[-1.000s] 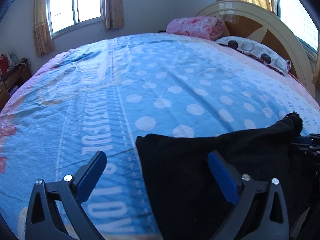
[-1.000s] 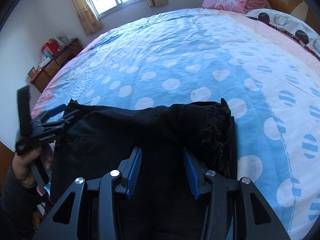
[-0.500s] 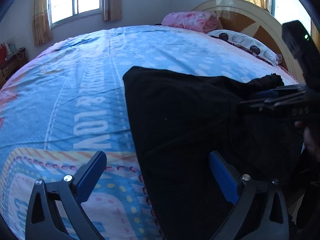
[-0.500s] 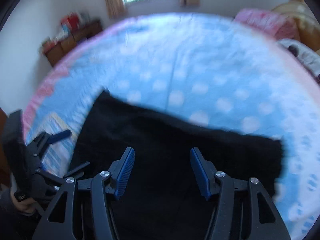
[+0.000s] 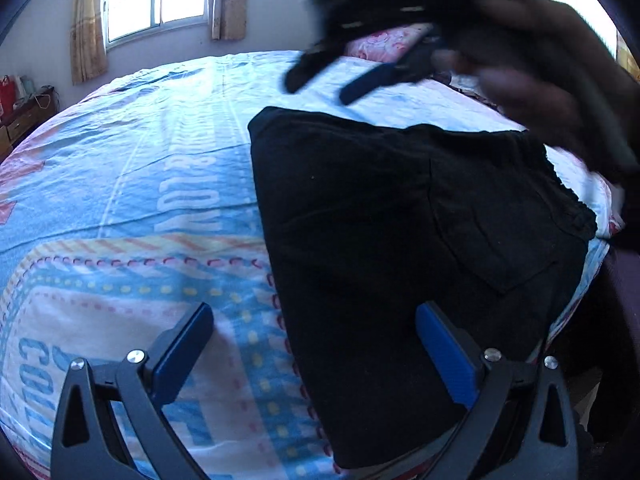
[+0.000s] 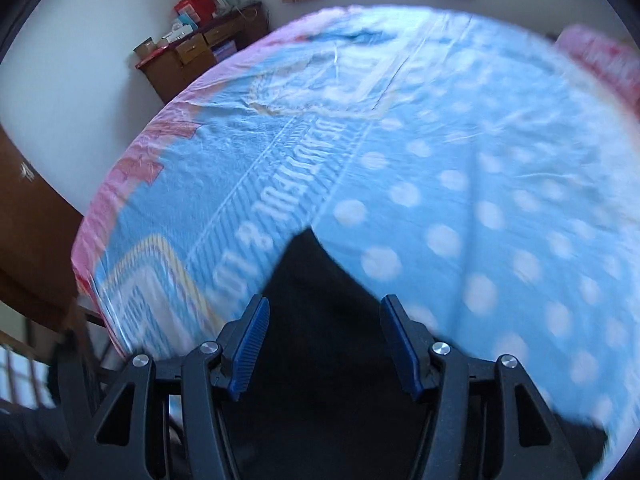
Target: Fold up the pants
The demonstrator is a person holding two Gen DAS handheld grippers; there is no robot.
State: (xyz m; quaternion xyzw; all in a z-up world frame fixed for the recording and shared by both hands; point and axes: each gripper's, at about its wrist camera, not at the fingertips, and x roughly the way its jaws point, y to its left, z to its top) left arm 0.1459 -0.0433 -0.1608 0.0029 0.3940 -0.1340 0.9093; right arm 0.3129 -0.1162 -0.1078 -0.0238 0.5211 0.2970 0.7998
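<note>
Pants (image 5: 392, 248) now folded flat on bed (image 5: 132, 184); left claw (image 5: 314, 350) and right claw (image 6: 326, 346) withdrawn, both wide open, empty — fold looks complete

Right gripper (image 6: 324, 344) with blue pads, jaws apart, above black pants (image 6: 316, 304) lying at the near edge of a bed (image 6: 500, 152) with a blue dotted cover. Wooden dresser (image 6: 192, 56) by the far-left corner.

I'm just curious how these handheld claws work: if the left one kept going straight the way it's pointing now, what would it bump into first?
Probably the black pants lying on the bed. The open left gripper points down at their left edge, so its right finger would meet cloth and its left finger the sheet, though depth is hard to judge.
</note>
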